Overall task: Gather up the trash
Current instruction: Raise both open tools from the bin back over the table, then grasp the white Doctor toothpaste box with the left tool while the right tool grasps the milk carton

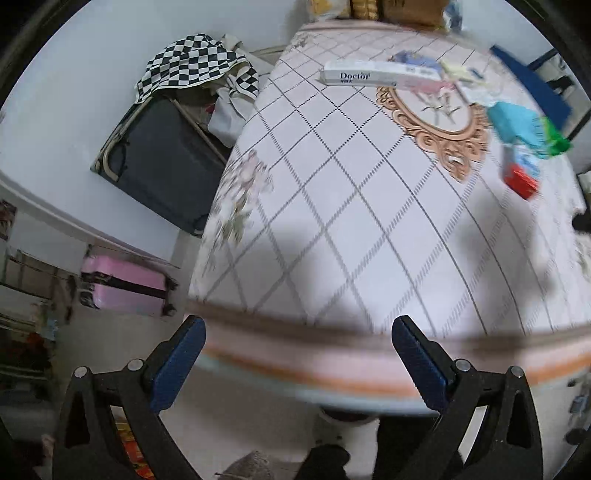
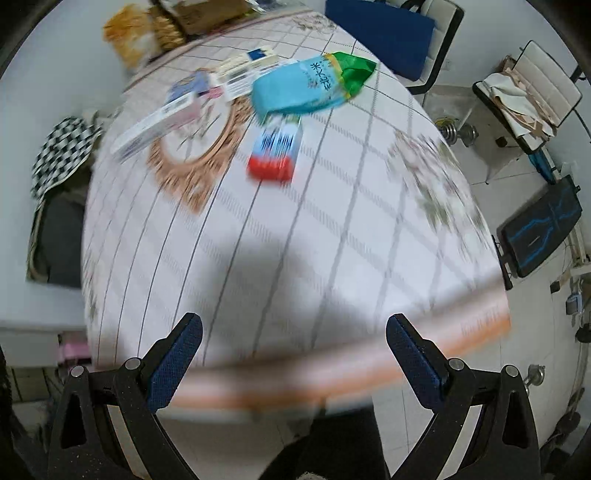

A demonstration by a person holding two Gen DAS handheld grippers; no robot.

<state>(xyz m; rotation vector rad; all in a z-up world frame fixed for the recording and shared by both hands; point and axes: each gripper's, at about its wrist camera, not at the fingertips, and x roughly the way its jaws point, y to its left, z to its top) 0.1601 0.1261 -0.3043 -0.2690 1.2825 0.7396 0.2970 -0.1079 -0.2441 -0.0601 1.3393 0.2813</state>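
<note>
Trash lies at the far end of a round table (image 1: 332,229) (image 2: 280,236) with a checked cloth. A long white "Doctor" box (image 1: 373,75) (image 2: 147,129) lies at the back. A light blue and green bag (image 1: 524,127) (image 2: 310,85) sits beside a small red, white and blue box (image 1: 521,171) (image 2: 275,155). Several paper boxes (image 2: 243,70) lie behind them. My left gripper (image 1: 299,360) hangs open at the table's near edge. My right gripper (image 2: 293,354) is open too, over the near edge. Neither holds anything.
A checkered cloth (image 1: 195,61) drapes over a dark case (image 1: 162,162) left of the table. A pink suitcase (image 1: 125,286) stands on the floor. A blue chair back (image 2: 384,33) is beyond the table, and chairs with papers (image 2: 524,96) and a dark screen (image 2: 543,225) stand to the right.
</note>
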